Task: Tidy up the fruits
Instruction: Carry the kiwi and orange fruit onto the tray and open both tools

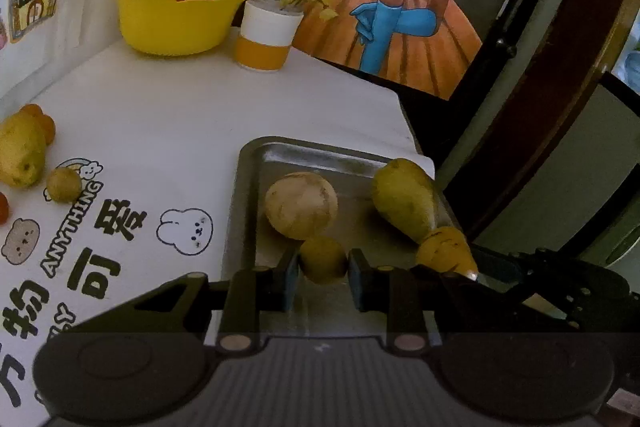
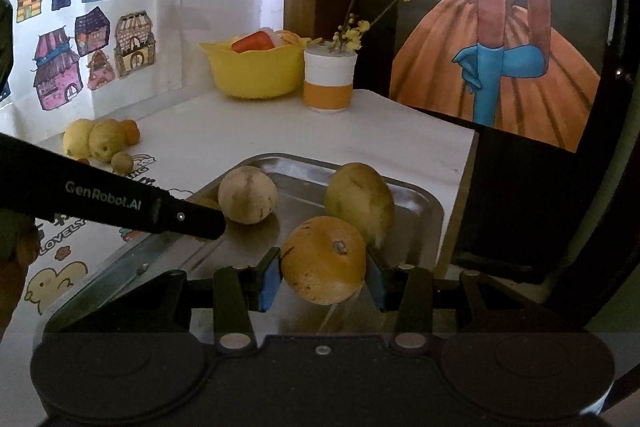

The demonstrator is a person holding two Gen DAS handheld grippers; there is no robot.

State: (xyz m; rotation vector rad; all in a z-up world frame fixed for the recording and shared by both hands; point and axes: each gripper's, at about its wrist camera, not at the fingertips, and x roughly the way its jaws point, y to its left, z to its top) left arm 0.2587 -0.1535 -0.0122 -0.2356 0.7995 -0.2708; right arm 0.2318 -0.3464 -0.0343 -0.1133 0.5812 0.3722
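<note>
We held two grippers over the metal tray [image 1: 256, 163] at the near right corner of the white table [image 1: 192, 115]. The left gripper [image 1: 323, 273] was clamped on a small yellow-brown fruit [image 1: 323, 259], its blue pads touching both sides, just above the tray floor. The right gripper [image 2: 323, 277] was clamped on an orange fruit [image 2: 324, 259] (its stem end faced the camera), also over the tray.

Two fruits already lay in the tray: a pale round one [image 1: 301, 205] near the left wall and a green pear [image 1: 404, 205] toward the right wall, apart from each other. In the right wrist view the pear [image 2: 360, 201] sat just behind the orange fruit.

More fruit lay loose on the table at far left: a yellow-green pear [image 1: 20, 155], a small round one [image 1: 64, 185] beside it, and orange ones behind. At the table's back stood a yellow bowl [image 1: 176, 21] and, just beside it, a white-and-orange cup [image 1: 266, 35] with flower twigs.
</note>
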